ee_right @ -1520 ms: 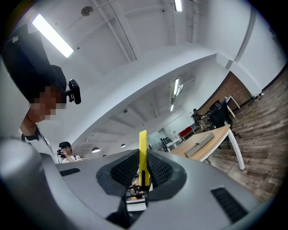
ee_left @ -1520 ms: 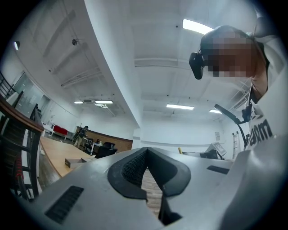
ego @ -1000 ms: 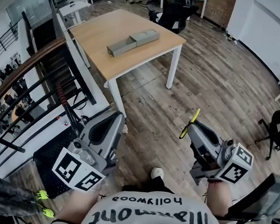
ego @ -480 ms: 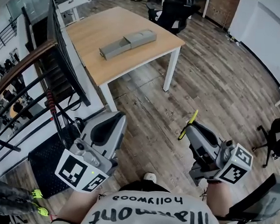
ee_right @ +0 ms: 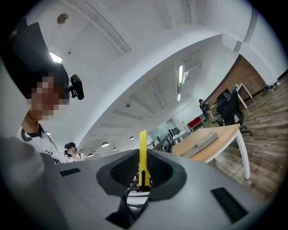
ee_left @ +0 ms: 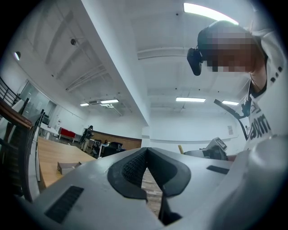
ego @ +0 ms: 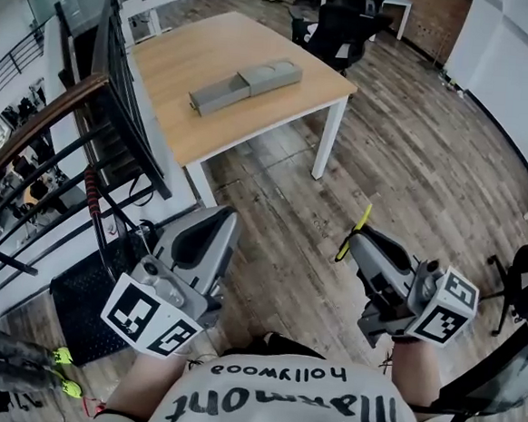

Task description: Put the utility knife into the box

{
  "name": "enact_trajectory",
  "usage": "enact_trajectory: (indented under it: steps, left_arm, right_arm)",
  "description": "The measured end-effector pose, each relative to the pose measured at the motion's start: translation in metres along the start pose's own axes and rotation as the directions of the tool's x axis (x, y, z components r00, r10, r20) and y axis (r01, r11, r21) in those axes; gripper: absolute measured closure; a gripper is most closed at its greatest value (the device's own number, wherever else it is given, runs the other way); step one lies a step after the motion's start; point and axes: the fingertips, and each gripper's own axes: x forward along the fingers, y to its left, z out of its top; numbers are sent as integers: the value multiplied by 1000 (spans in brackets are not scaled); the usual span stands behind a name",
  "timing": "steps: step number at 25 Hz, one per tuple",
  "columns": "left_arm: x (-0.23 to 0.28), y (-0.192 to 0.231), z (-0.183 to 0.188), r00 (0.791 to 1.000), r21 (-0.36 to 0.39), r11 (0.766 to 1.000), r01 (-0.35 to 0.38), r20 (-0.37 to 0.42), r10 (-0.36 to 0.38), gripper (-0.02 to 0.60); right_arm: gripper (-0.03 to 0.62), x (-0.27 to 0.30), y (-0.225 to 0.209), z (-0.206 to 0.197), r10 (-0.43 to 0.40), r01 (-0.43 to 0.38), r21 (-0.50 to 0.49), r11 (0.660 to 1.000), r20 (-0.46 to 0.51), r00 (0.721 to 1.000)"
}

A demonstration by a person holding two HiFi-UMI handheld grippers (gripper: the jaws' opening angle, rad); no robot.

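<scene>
The left gripper [ego: 216,222] and the right gripper [ego: 355,243] had smooth grey shells with dark, finely ribbed pads [ee_left: 130,168] lining the jaws. At the rear of each sat a white cube [ego: 151,320] printed with black square markers. Behind the grippers, the person wore a white T-shirt [ego: 276,402] with dark lettering and a black head camera [ee_left: 194,60].

The box [ego: 245,85] lies on the table [ego: 180,58], with a chair [ego: 340,37] behind the table.
</scene>
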Motion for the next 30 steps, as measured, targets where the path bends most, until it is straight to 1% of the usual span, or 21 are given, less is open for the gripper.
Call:
enact_trajectory:
  steps: [4,8,14,17,21,25,30]
  left_arm:
    - [9,0,5,1000,9,1000,-15,8,15,575]
    - [12,3,7,999,8,999,-32,17,32,575]
    - [22,8,5,999,15,1000,-23,24,23,575]
    - [30,16,6,999,-7,1000,-20,33,21,575]
    - [47,19,10,999,-16,1000,9,31,-8,575]
    - [61,35,-1,999,-10,1000,27,27,-27,575]
    - [88,64,-8,999,-27,999,40,9,-40,575]
  right_arm:
    - [537,1,-7,10,18,-18,0,1000,0,1000]
    - [537,2,-9,11,37,-37,-2,999,-10,999]
    - [537,6,-17,15,54,-54,11,998,7,999]
    - [537,9,-21,16,45,-45,-13,999,-7,999]
    - [537,10,-27,26,15,-15,-9,1000,2,1000]
    - [537,18,-48,23,-3,3,-8,1000,10,1000]
    - [537,39,-74,30,-21,21,5,1000,23,1000]
